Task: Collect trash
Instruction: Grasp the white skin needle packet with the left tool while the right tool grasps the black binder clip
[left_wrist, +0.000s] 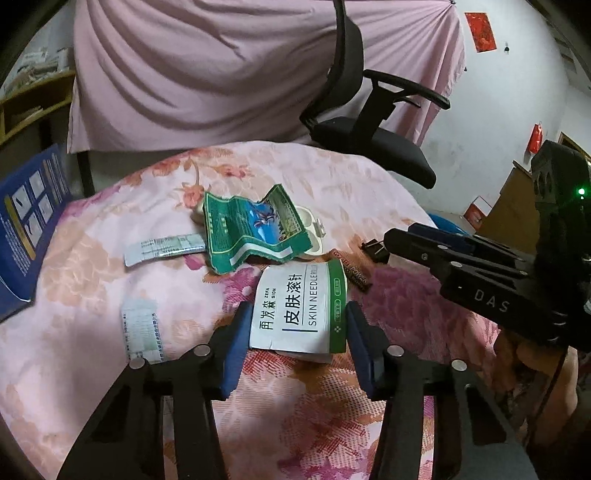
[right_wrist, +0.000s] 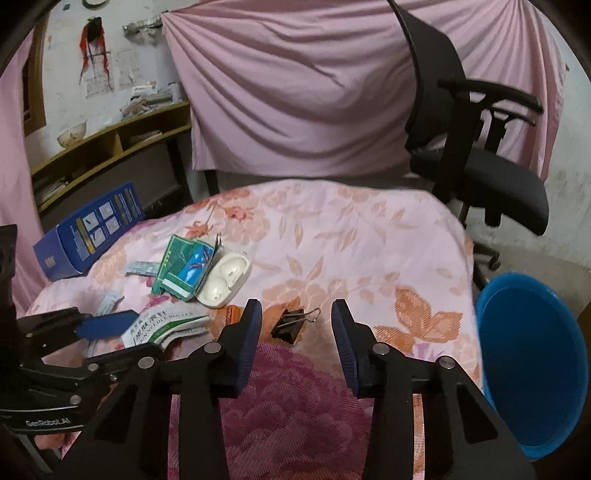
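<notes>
Only the right wrist view shows the blue bin (right_wrist: 532, 365), at the table's right edge. The right gripper (right_wrist: 295, 314) stands released around a black binder clip (right_wrist: 290, 325). The left gripper (left_wrist: 295, 317) brackets the white-and-green packet (left_wrist: 299, 306), pads seemingly touching its edges.

A black office chair with armrests (right_wrist: 476, 155) is standing behind the table, which is wearing a pink floral cloth (right_wrist: 351, 236). A large pink sheet (left_wrist: 229, 70) is hanging along the wall. A wooden shelf (right_wrist: 110, 144) is holding a pale bowl (right_wrist: 72, 134). Red paper decorations (left_wrist: 480, 31) are sticking on the white wall.
</notes>
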